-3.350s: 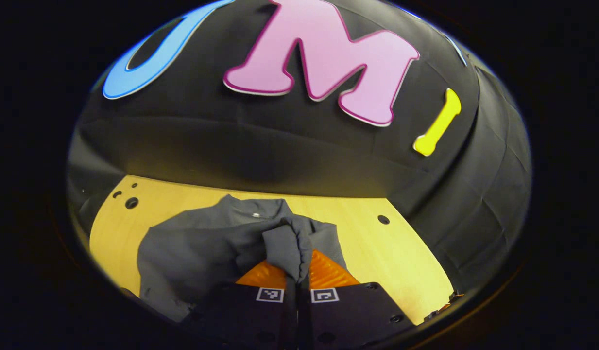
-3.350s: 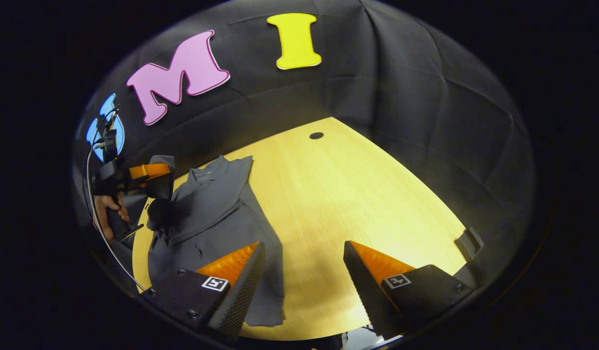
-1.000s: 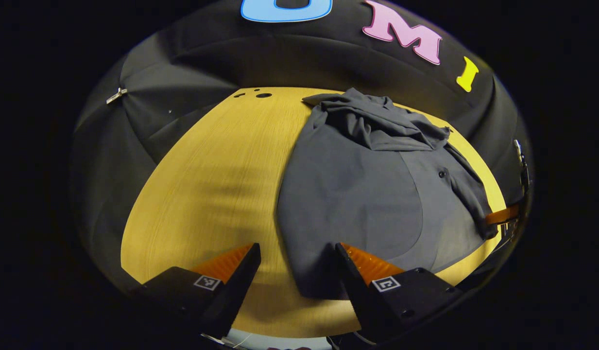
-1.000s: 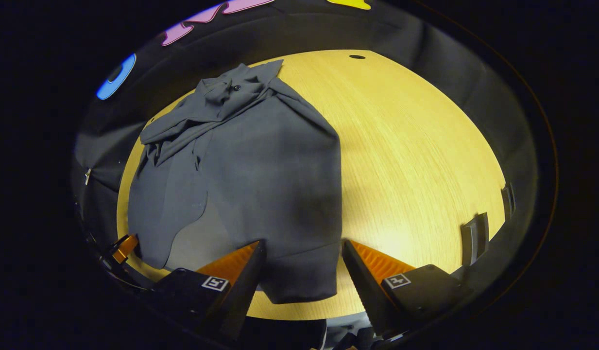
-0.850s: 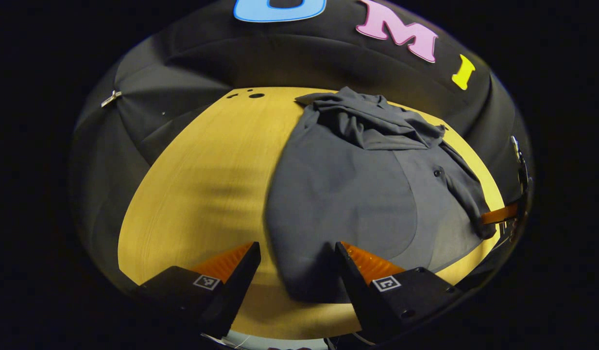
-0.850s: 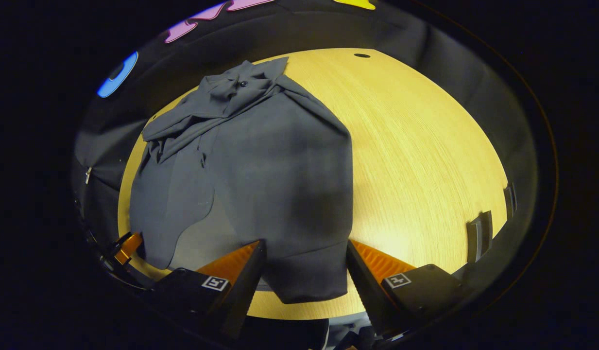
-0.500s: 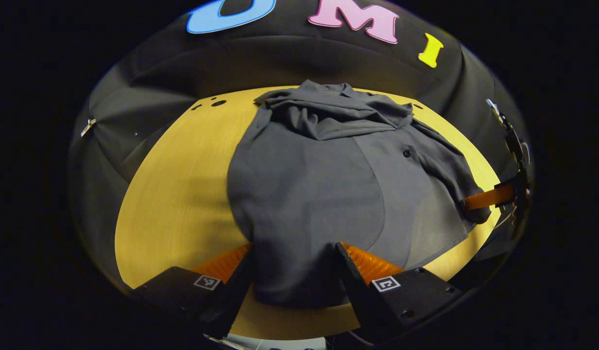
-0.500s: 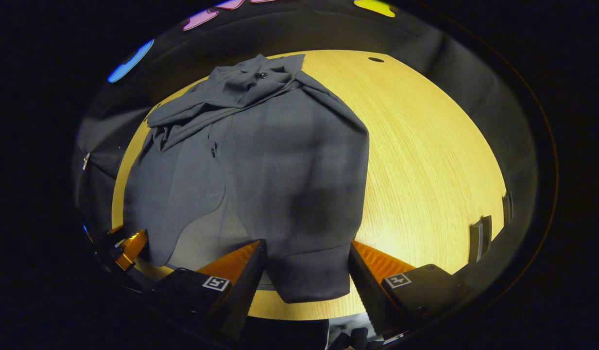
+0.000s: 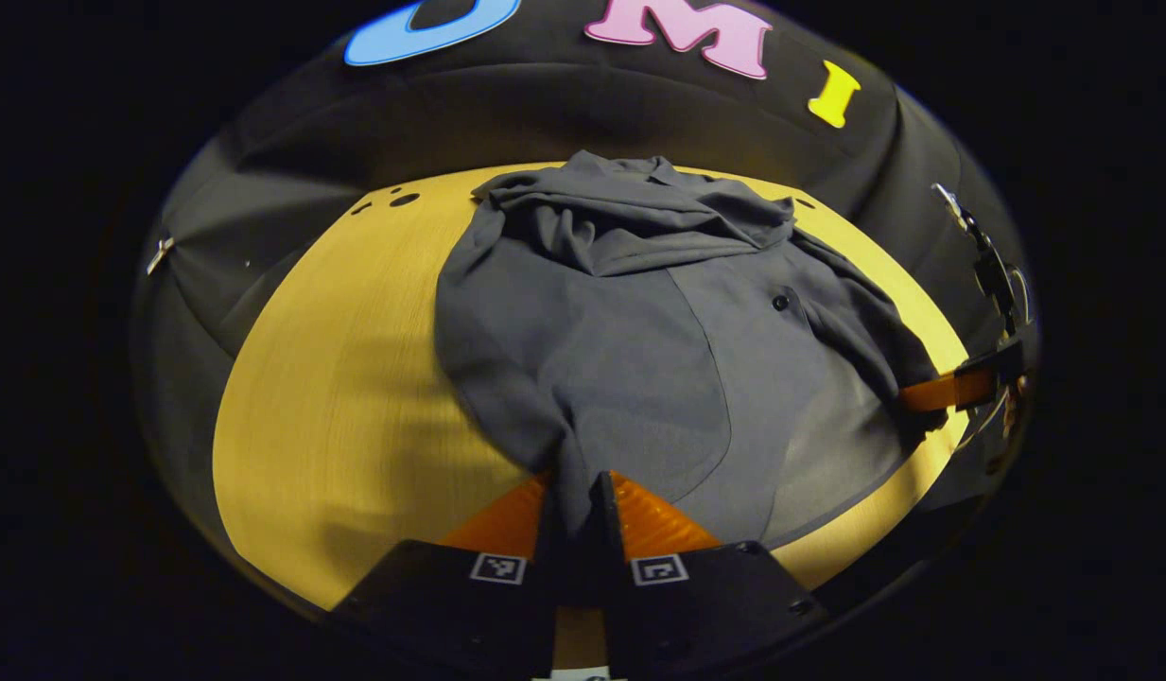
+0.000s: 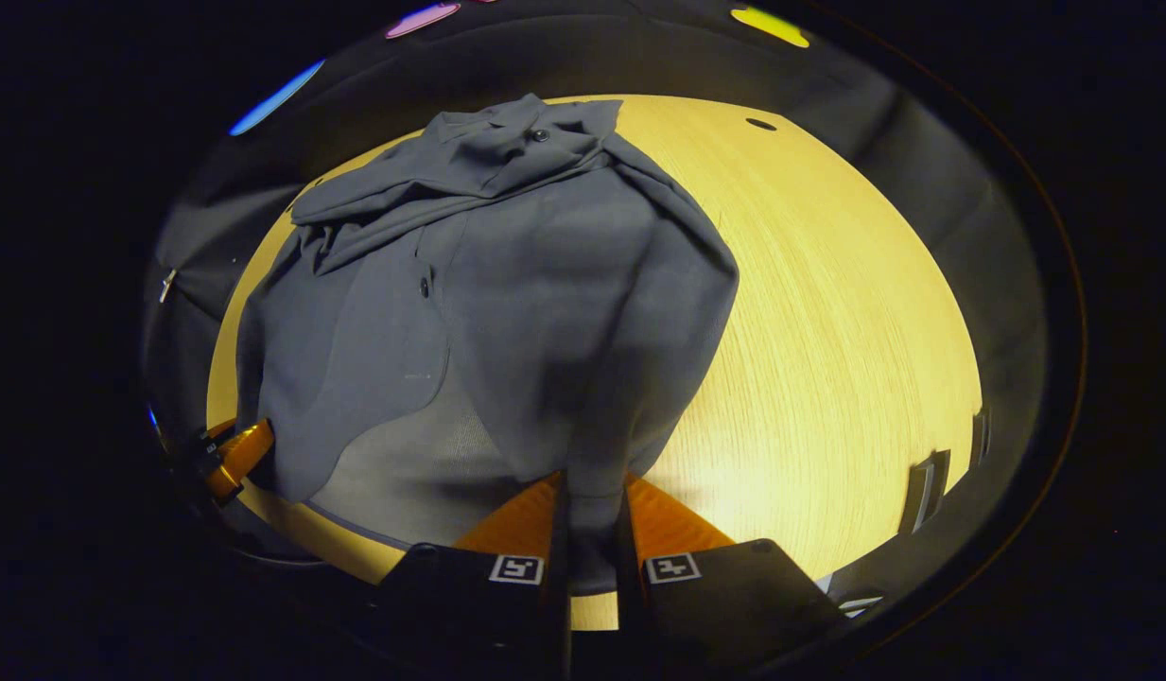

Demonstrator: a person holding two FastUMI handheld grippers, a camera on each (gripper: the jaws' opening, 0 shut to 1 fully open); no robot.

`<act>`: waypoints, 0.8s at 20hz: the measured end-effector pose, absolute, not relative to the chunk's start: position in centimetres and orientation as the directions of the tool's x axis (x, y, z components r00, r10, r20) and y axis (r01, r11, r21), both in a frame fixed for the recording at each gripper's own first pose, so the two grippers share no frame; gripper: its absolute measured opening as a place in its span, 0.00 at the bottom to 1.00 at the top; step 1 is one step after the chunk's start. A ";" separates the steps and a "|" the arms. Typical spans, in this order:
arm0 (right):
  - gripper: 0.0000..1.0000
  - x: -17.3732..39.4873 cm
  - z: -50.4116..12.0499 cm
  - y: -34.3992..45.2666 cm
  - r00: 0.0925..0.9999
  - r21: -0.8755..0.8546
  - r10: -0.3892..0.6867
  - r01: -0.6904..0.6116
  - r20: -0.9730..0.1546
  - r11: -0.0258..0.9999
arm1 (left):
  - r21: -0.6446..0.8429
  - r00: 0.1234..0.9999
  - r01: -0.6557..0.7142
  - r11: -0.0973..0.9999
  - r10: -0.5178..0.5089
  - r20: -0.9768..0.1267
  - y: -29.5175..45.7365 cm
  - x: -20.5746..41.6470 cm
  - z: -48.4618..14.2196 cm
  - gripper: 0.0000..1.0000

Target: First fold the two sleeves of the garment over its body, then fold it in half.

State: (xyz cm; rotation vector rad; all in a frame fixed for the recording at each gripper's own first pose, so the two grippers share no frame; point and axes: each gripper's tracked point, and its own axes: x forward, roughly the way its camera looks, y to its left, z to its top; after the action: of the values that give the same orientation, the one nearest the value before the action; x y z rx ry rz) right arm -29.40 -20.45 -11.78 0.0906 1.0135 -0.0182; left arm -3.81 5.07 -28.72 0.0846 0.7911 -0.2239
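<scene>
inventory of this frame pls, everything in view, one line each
garment: 1, dark grey, buttoned, spread on the table, sleeves bunched over its far end
table: 1, light wood, holes near the far edge
booth wall: black cloth, behind the table
metal clip: 1, silver, on the wall
left gripper: 1, shut on the garment's near hem
right gripper: 1, shut on the near hem
</scene>
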 end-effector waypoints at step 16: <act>0.10 -23.0 -2.4 -19.6 0.675 0.252 0.213 -0.041 -0.707 0.967 | -0.124 0.772 0.119 0.985 -0.170 -0.612 3.3 -0.5 -18.5 0.07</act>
State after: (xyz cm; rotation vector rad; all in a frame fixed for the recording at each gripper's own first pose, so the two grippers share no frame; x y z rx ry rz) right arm -23.00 -19.63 -2.44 0.2231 0.8194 0.1438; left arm -0.53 3.26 -18.55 -0.0799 0.6707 -0.1567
